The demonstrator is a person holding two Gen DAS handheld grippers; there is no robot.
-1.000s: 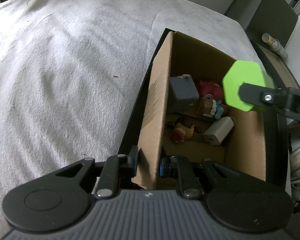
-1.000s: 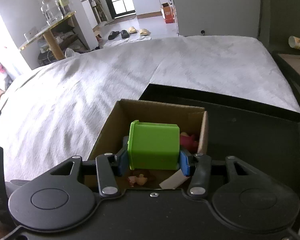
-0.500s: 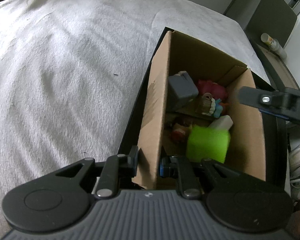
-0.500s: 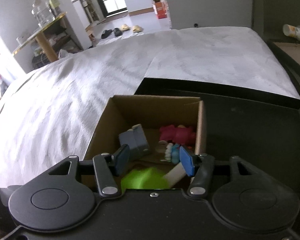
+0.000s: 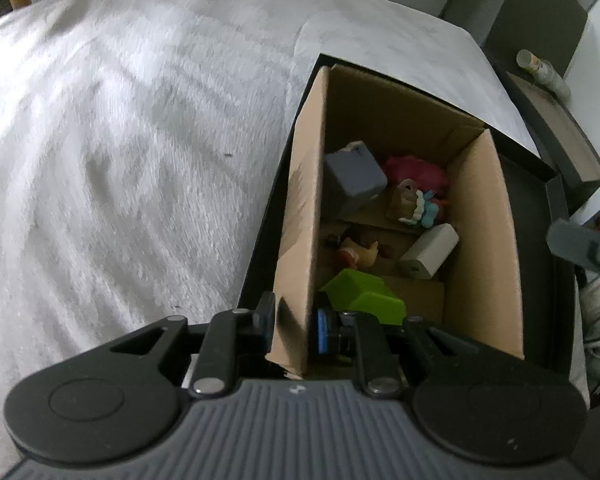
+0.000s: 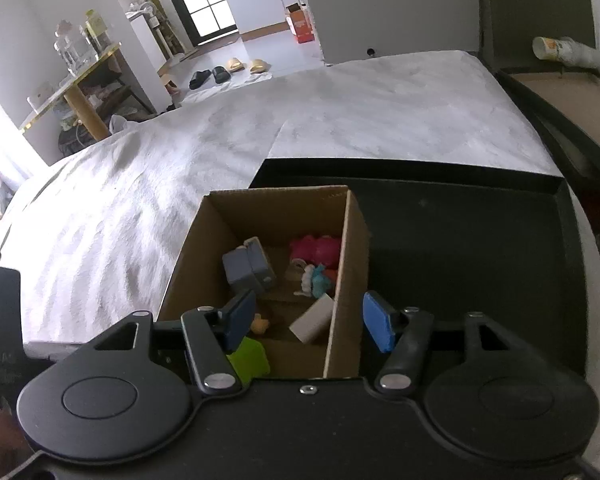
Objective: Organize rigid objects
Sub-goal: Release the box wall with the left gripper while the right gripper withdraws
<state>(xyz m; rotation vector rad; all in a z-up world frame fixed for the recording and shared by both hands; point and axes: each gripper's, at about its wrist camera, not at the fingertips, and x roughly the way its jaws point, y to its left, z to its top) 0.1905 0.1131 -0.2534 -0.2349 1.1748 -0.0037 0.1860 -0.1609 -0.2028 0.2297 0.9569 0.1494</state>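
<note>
Cardboard is what fills the middle of both your views: an open brown box standing in a shallow black tray on the grey bedcover. In the left wrist view the box runs from lower centre up toward the upper right. At its near end, low in the frame, lies the green block, tilted, an angular bright-green solid with flat faces and sharp edges, matte like moulded plastic. Just above it sits a white rectangular block lying on its side, and to its left a small tan and red figure. Further up, a grey-blue cube-like piece leans against the left wall, with a pink toy and a small white and teal figure to its right.

Your left gripper is pinching the box's near left wall, one pad outside and one inside the cardboard. Your right gripper has its blue pads spread wide and holds nothing; in its view the right wall of the box stands between them. The green block shows at lower left of that view, just below the left pad.
</note>
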